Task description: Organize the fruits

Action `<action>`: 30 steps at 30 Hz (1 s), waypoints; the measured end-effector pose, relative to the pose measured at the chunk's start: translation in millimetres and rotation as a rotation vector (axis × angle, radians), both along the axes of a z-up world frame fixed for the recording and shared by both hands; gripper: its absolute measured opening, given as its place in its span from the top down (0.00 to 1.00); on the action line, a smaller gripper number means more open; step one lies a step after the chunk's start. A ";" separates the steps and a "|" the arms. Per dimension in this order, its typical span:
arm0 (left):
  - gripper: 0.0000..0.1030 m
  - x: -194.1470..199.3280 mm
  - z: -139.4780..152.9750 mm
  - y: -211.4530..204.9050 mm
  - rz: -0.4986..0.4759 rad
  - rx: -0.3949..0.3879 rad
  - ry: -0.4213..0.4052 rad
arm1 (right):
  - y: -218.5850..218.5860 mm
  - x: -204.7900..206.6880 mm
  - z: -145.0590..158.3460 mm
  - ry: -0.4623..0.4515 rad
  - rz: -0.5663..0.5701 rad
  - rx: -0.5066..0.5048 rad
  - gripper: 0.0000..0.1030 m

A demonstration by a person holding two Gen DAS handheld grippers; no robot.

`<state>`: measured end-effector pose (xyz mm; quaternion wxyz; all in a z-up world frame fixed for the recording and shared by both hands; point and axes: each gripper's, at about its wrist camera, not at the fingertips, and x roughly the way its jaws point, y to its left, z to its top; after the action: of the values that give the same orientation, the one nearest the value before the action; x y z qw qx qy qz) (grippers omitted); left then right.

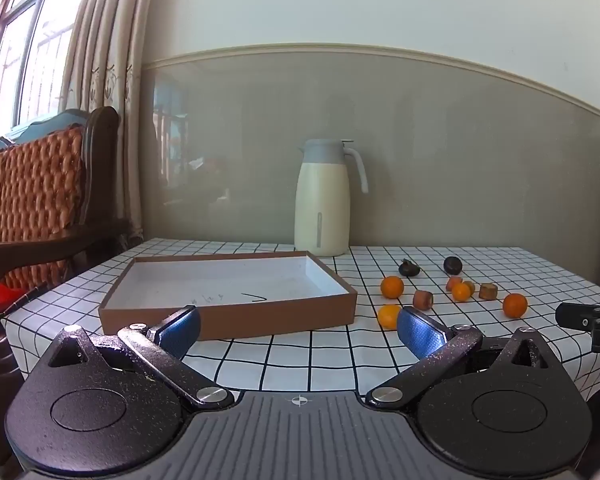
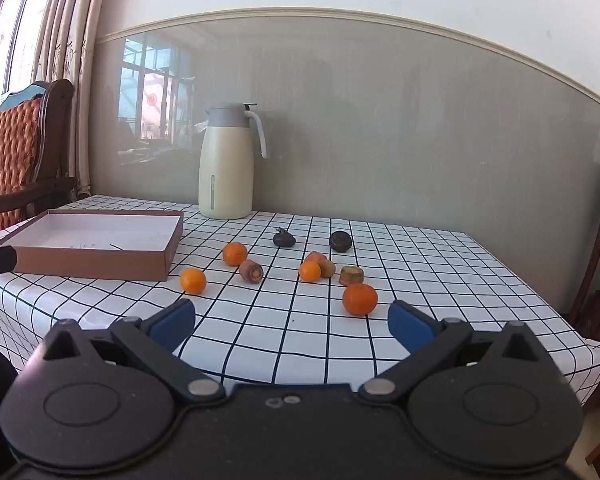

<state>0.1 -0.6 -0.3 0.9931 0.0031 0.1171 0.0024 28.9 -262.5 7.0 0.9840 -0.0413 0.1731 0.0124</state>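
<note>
No fruit had been placed in the box [image 2: 96,240], left on the surface [image 2: 420,280]. The fruits [image 2: 310,271] lay scattered right of it. Left claw [image 1: 298,330] and right claw [image 2: 292,326] were spread, empty.

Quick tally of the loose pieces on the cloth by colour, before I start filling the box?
Round orange fruits: 4
Dark round fruits: 2
Brownish or reddish cut chunks: 4
Total: 10, none in the box yet.

Left gripper [image 1: 298,330] agape — box [image 1: 228,312], oranges [image 1: 392,287]
</note>
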 end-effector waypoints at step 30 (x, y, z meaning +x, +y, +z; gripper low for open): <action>0.00 1.0 0.1 -0.5 -0.002 0.001 0.003 | 0.2 0.6 -0.2 0.002 0.000 0.003 0.06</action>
<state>1.1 -1.1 -0.3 0.9929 0.0036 0.1185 0.0016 29.5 -262.3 6.8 0.9838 -0.0399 0.1740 0.0126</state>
